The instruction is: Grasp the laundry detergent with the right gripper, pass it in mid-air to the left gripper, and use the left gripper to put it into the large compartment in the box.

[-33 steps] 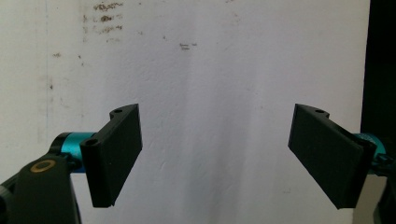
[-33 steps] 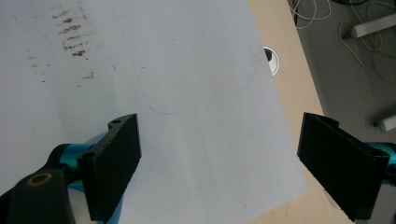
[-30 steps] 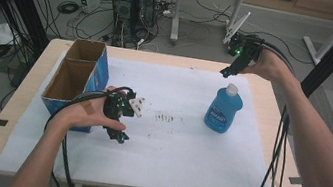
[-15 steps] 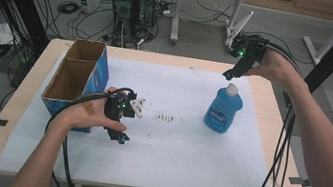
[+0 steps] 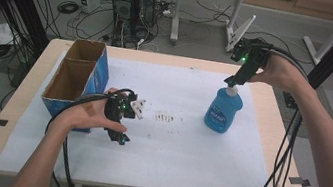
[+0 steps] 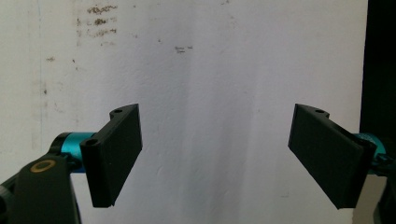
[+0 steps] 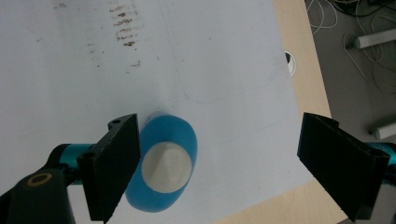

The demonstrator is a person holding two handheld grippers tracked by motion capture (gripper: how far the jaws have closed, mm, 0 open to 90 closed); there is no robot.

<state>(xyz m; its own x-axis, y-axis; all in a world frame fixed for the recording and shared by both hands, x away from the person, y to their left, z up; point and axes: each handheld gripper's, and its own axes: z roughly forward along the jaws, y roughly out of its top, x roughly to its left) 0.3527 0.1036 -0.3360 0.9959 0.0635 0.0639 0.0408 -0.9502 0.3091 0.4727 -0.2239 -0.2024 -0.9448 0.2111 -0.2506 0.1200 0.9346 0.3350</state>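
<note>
Since the frames 1 s and 0.5 s back: right gripper (image 5: 233,82) has shifted slightly over the blue bottle (image 5: 223,109), its tips now at the white cap (image 5: 231,90). Left gripper and bottle unchanged in place.

Left to right, high view:

Cardboard box (image 5: 77,77), open top, blue side panel, 2 compartments, stands near the left edge of the table (image 5: 19,116) on the white paper sheet (image 5: 184,157).

Left gripper (image 5: 119,136) just right of the box, held low over the paper by the left hand (image 5: 88,114), cable trailing toward the near edge. In the left gripper view its 2 jaws stand spread wide, nothing between them but bare paper (image 6: 210,70).

Brown smudges (image 5: 165,118) on the paper between the left gripper and the bottle; also in the left gripper view at top left (image 6: 100,21) and in the right gripper view (image 7: 123,28).

Blue bottle upright on the paper, right of centre, well apart from the box.

Right gripper above the bottle, pointing down, held by the right hand (image 5: 279,73). In the right gripper view (image 7: 219,163) the jaws are spread wide; bottle (image 7: 161,168) seen from straight above, cap (image 7: 166,166) lying just beside the left-hand jaw, off-centre in the gap. Contact with that jaw cannot be told. Far jaw well clear of the bottle.
</note>
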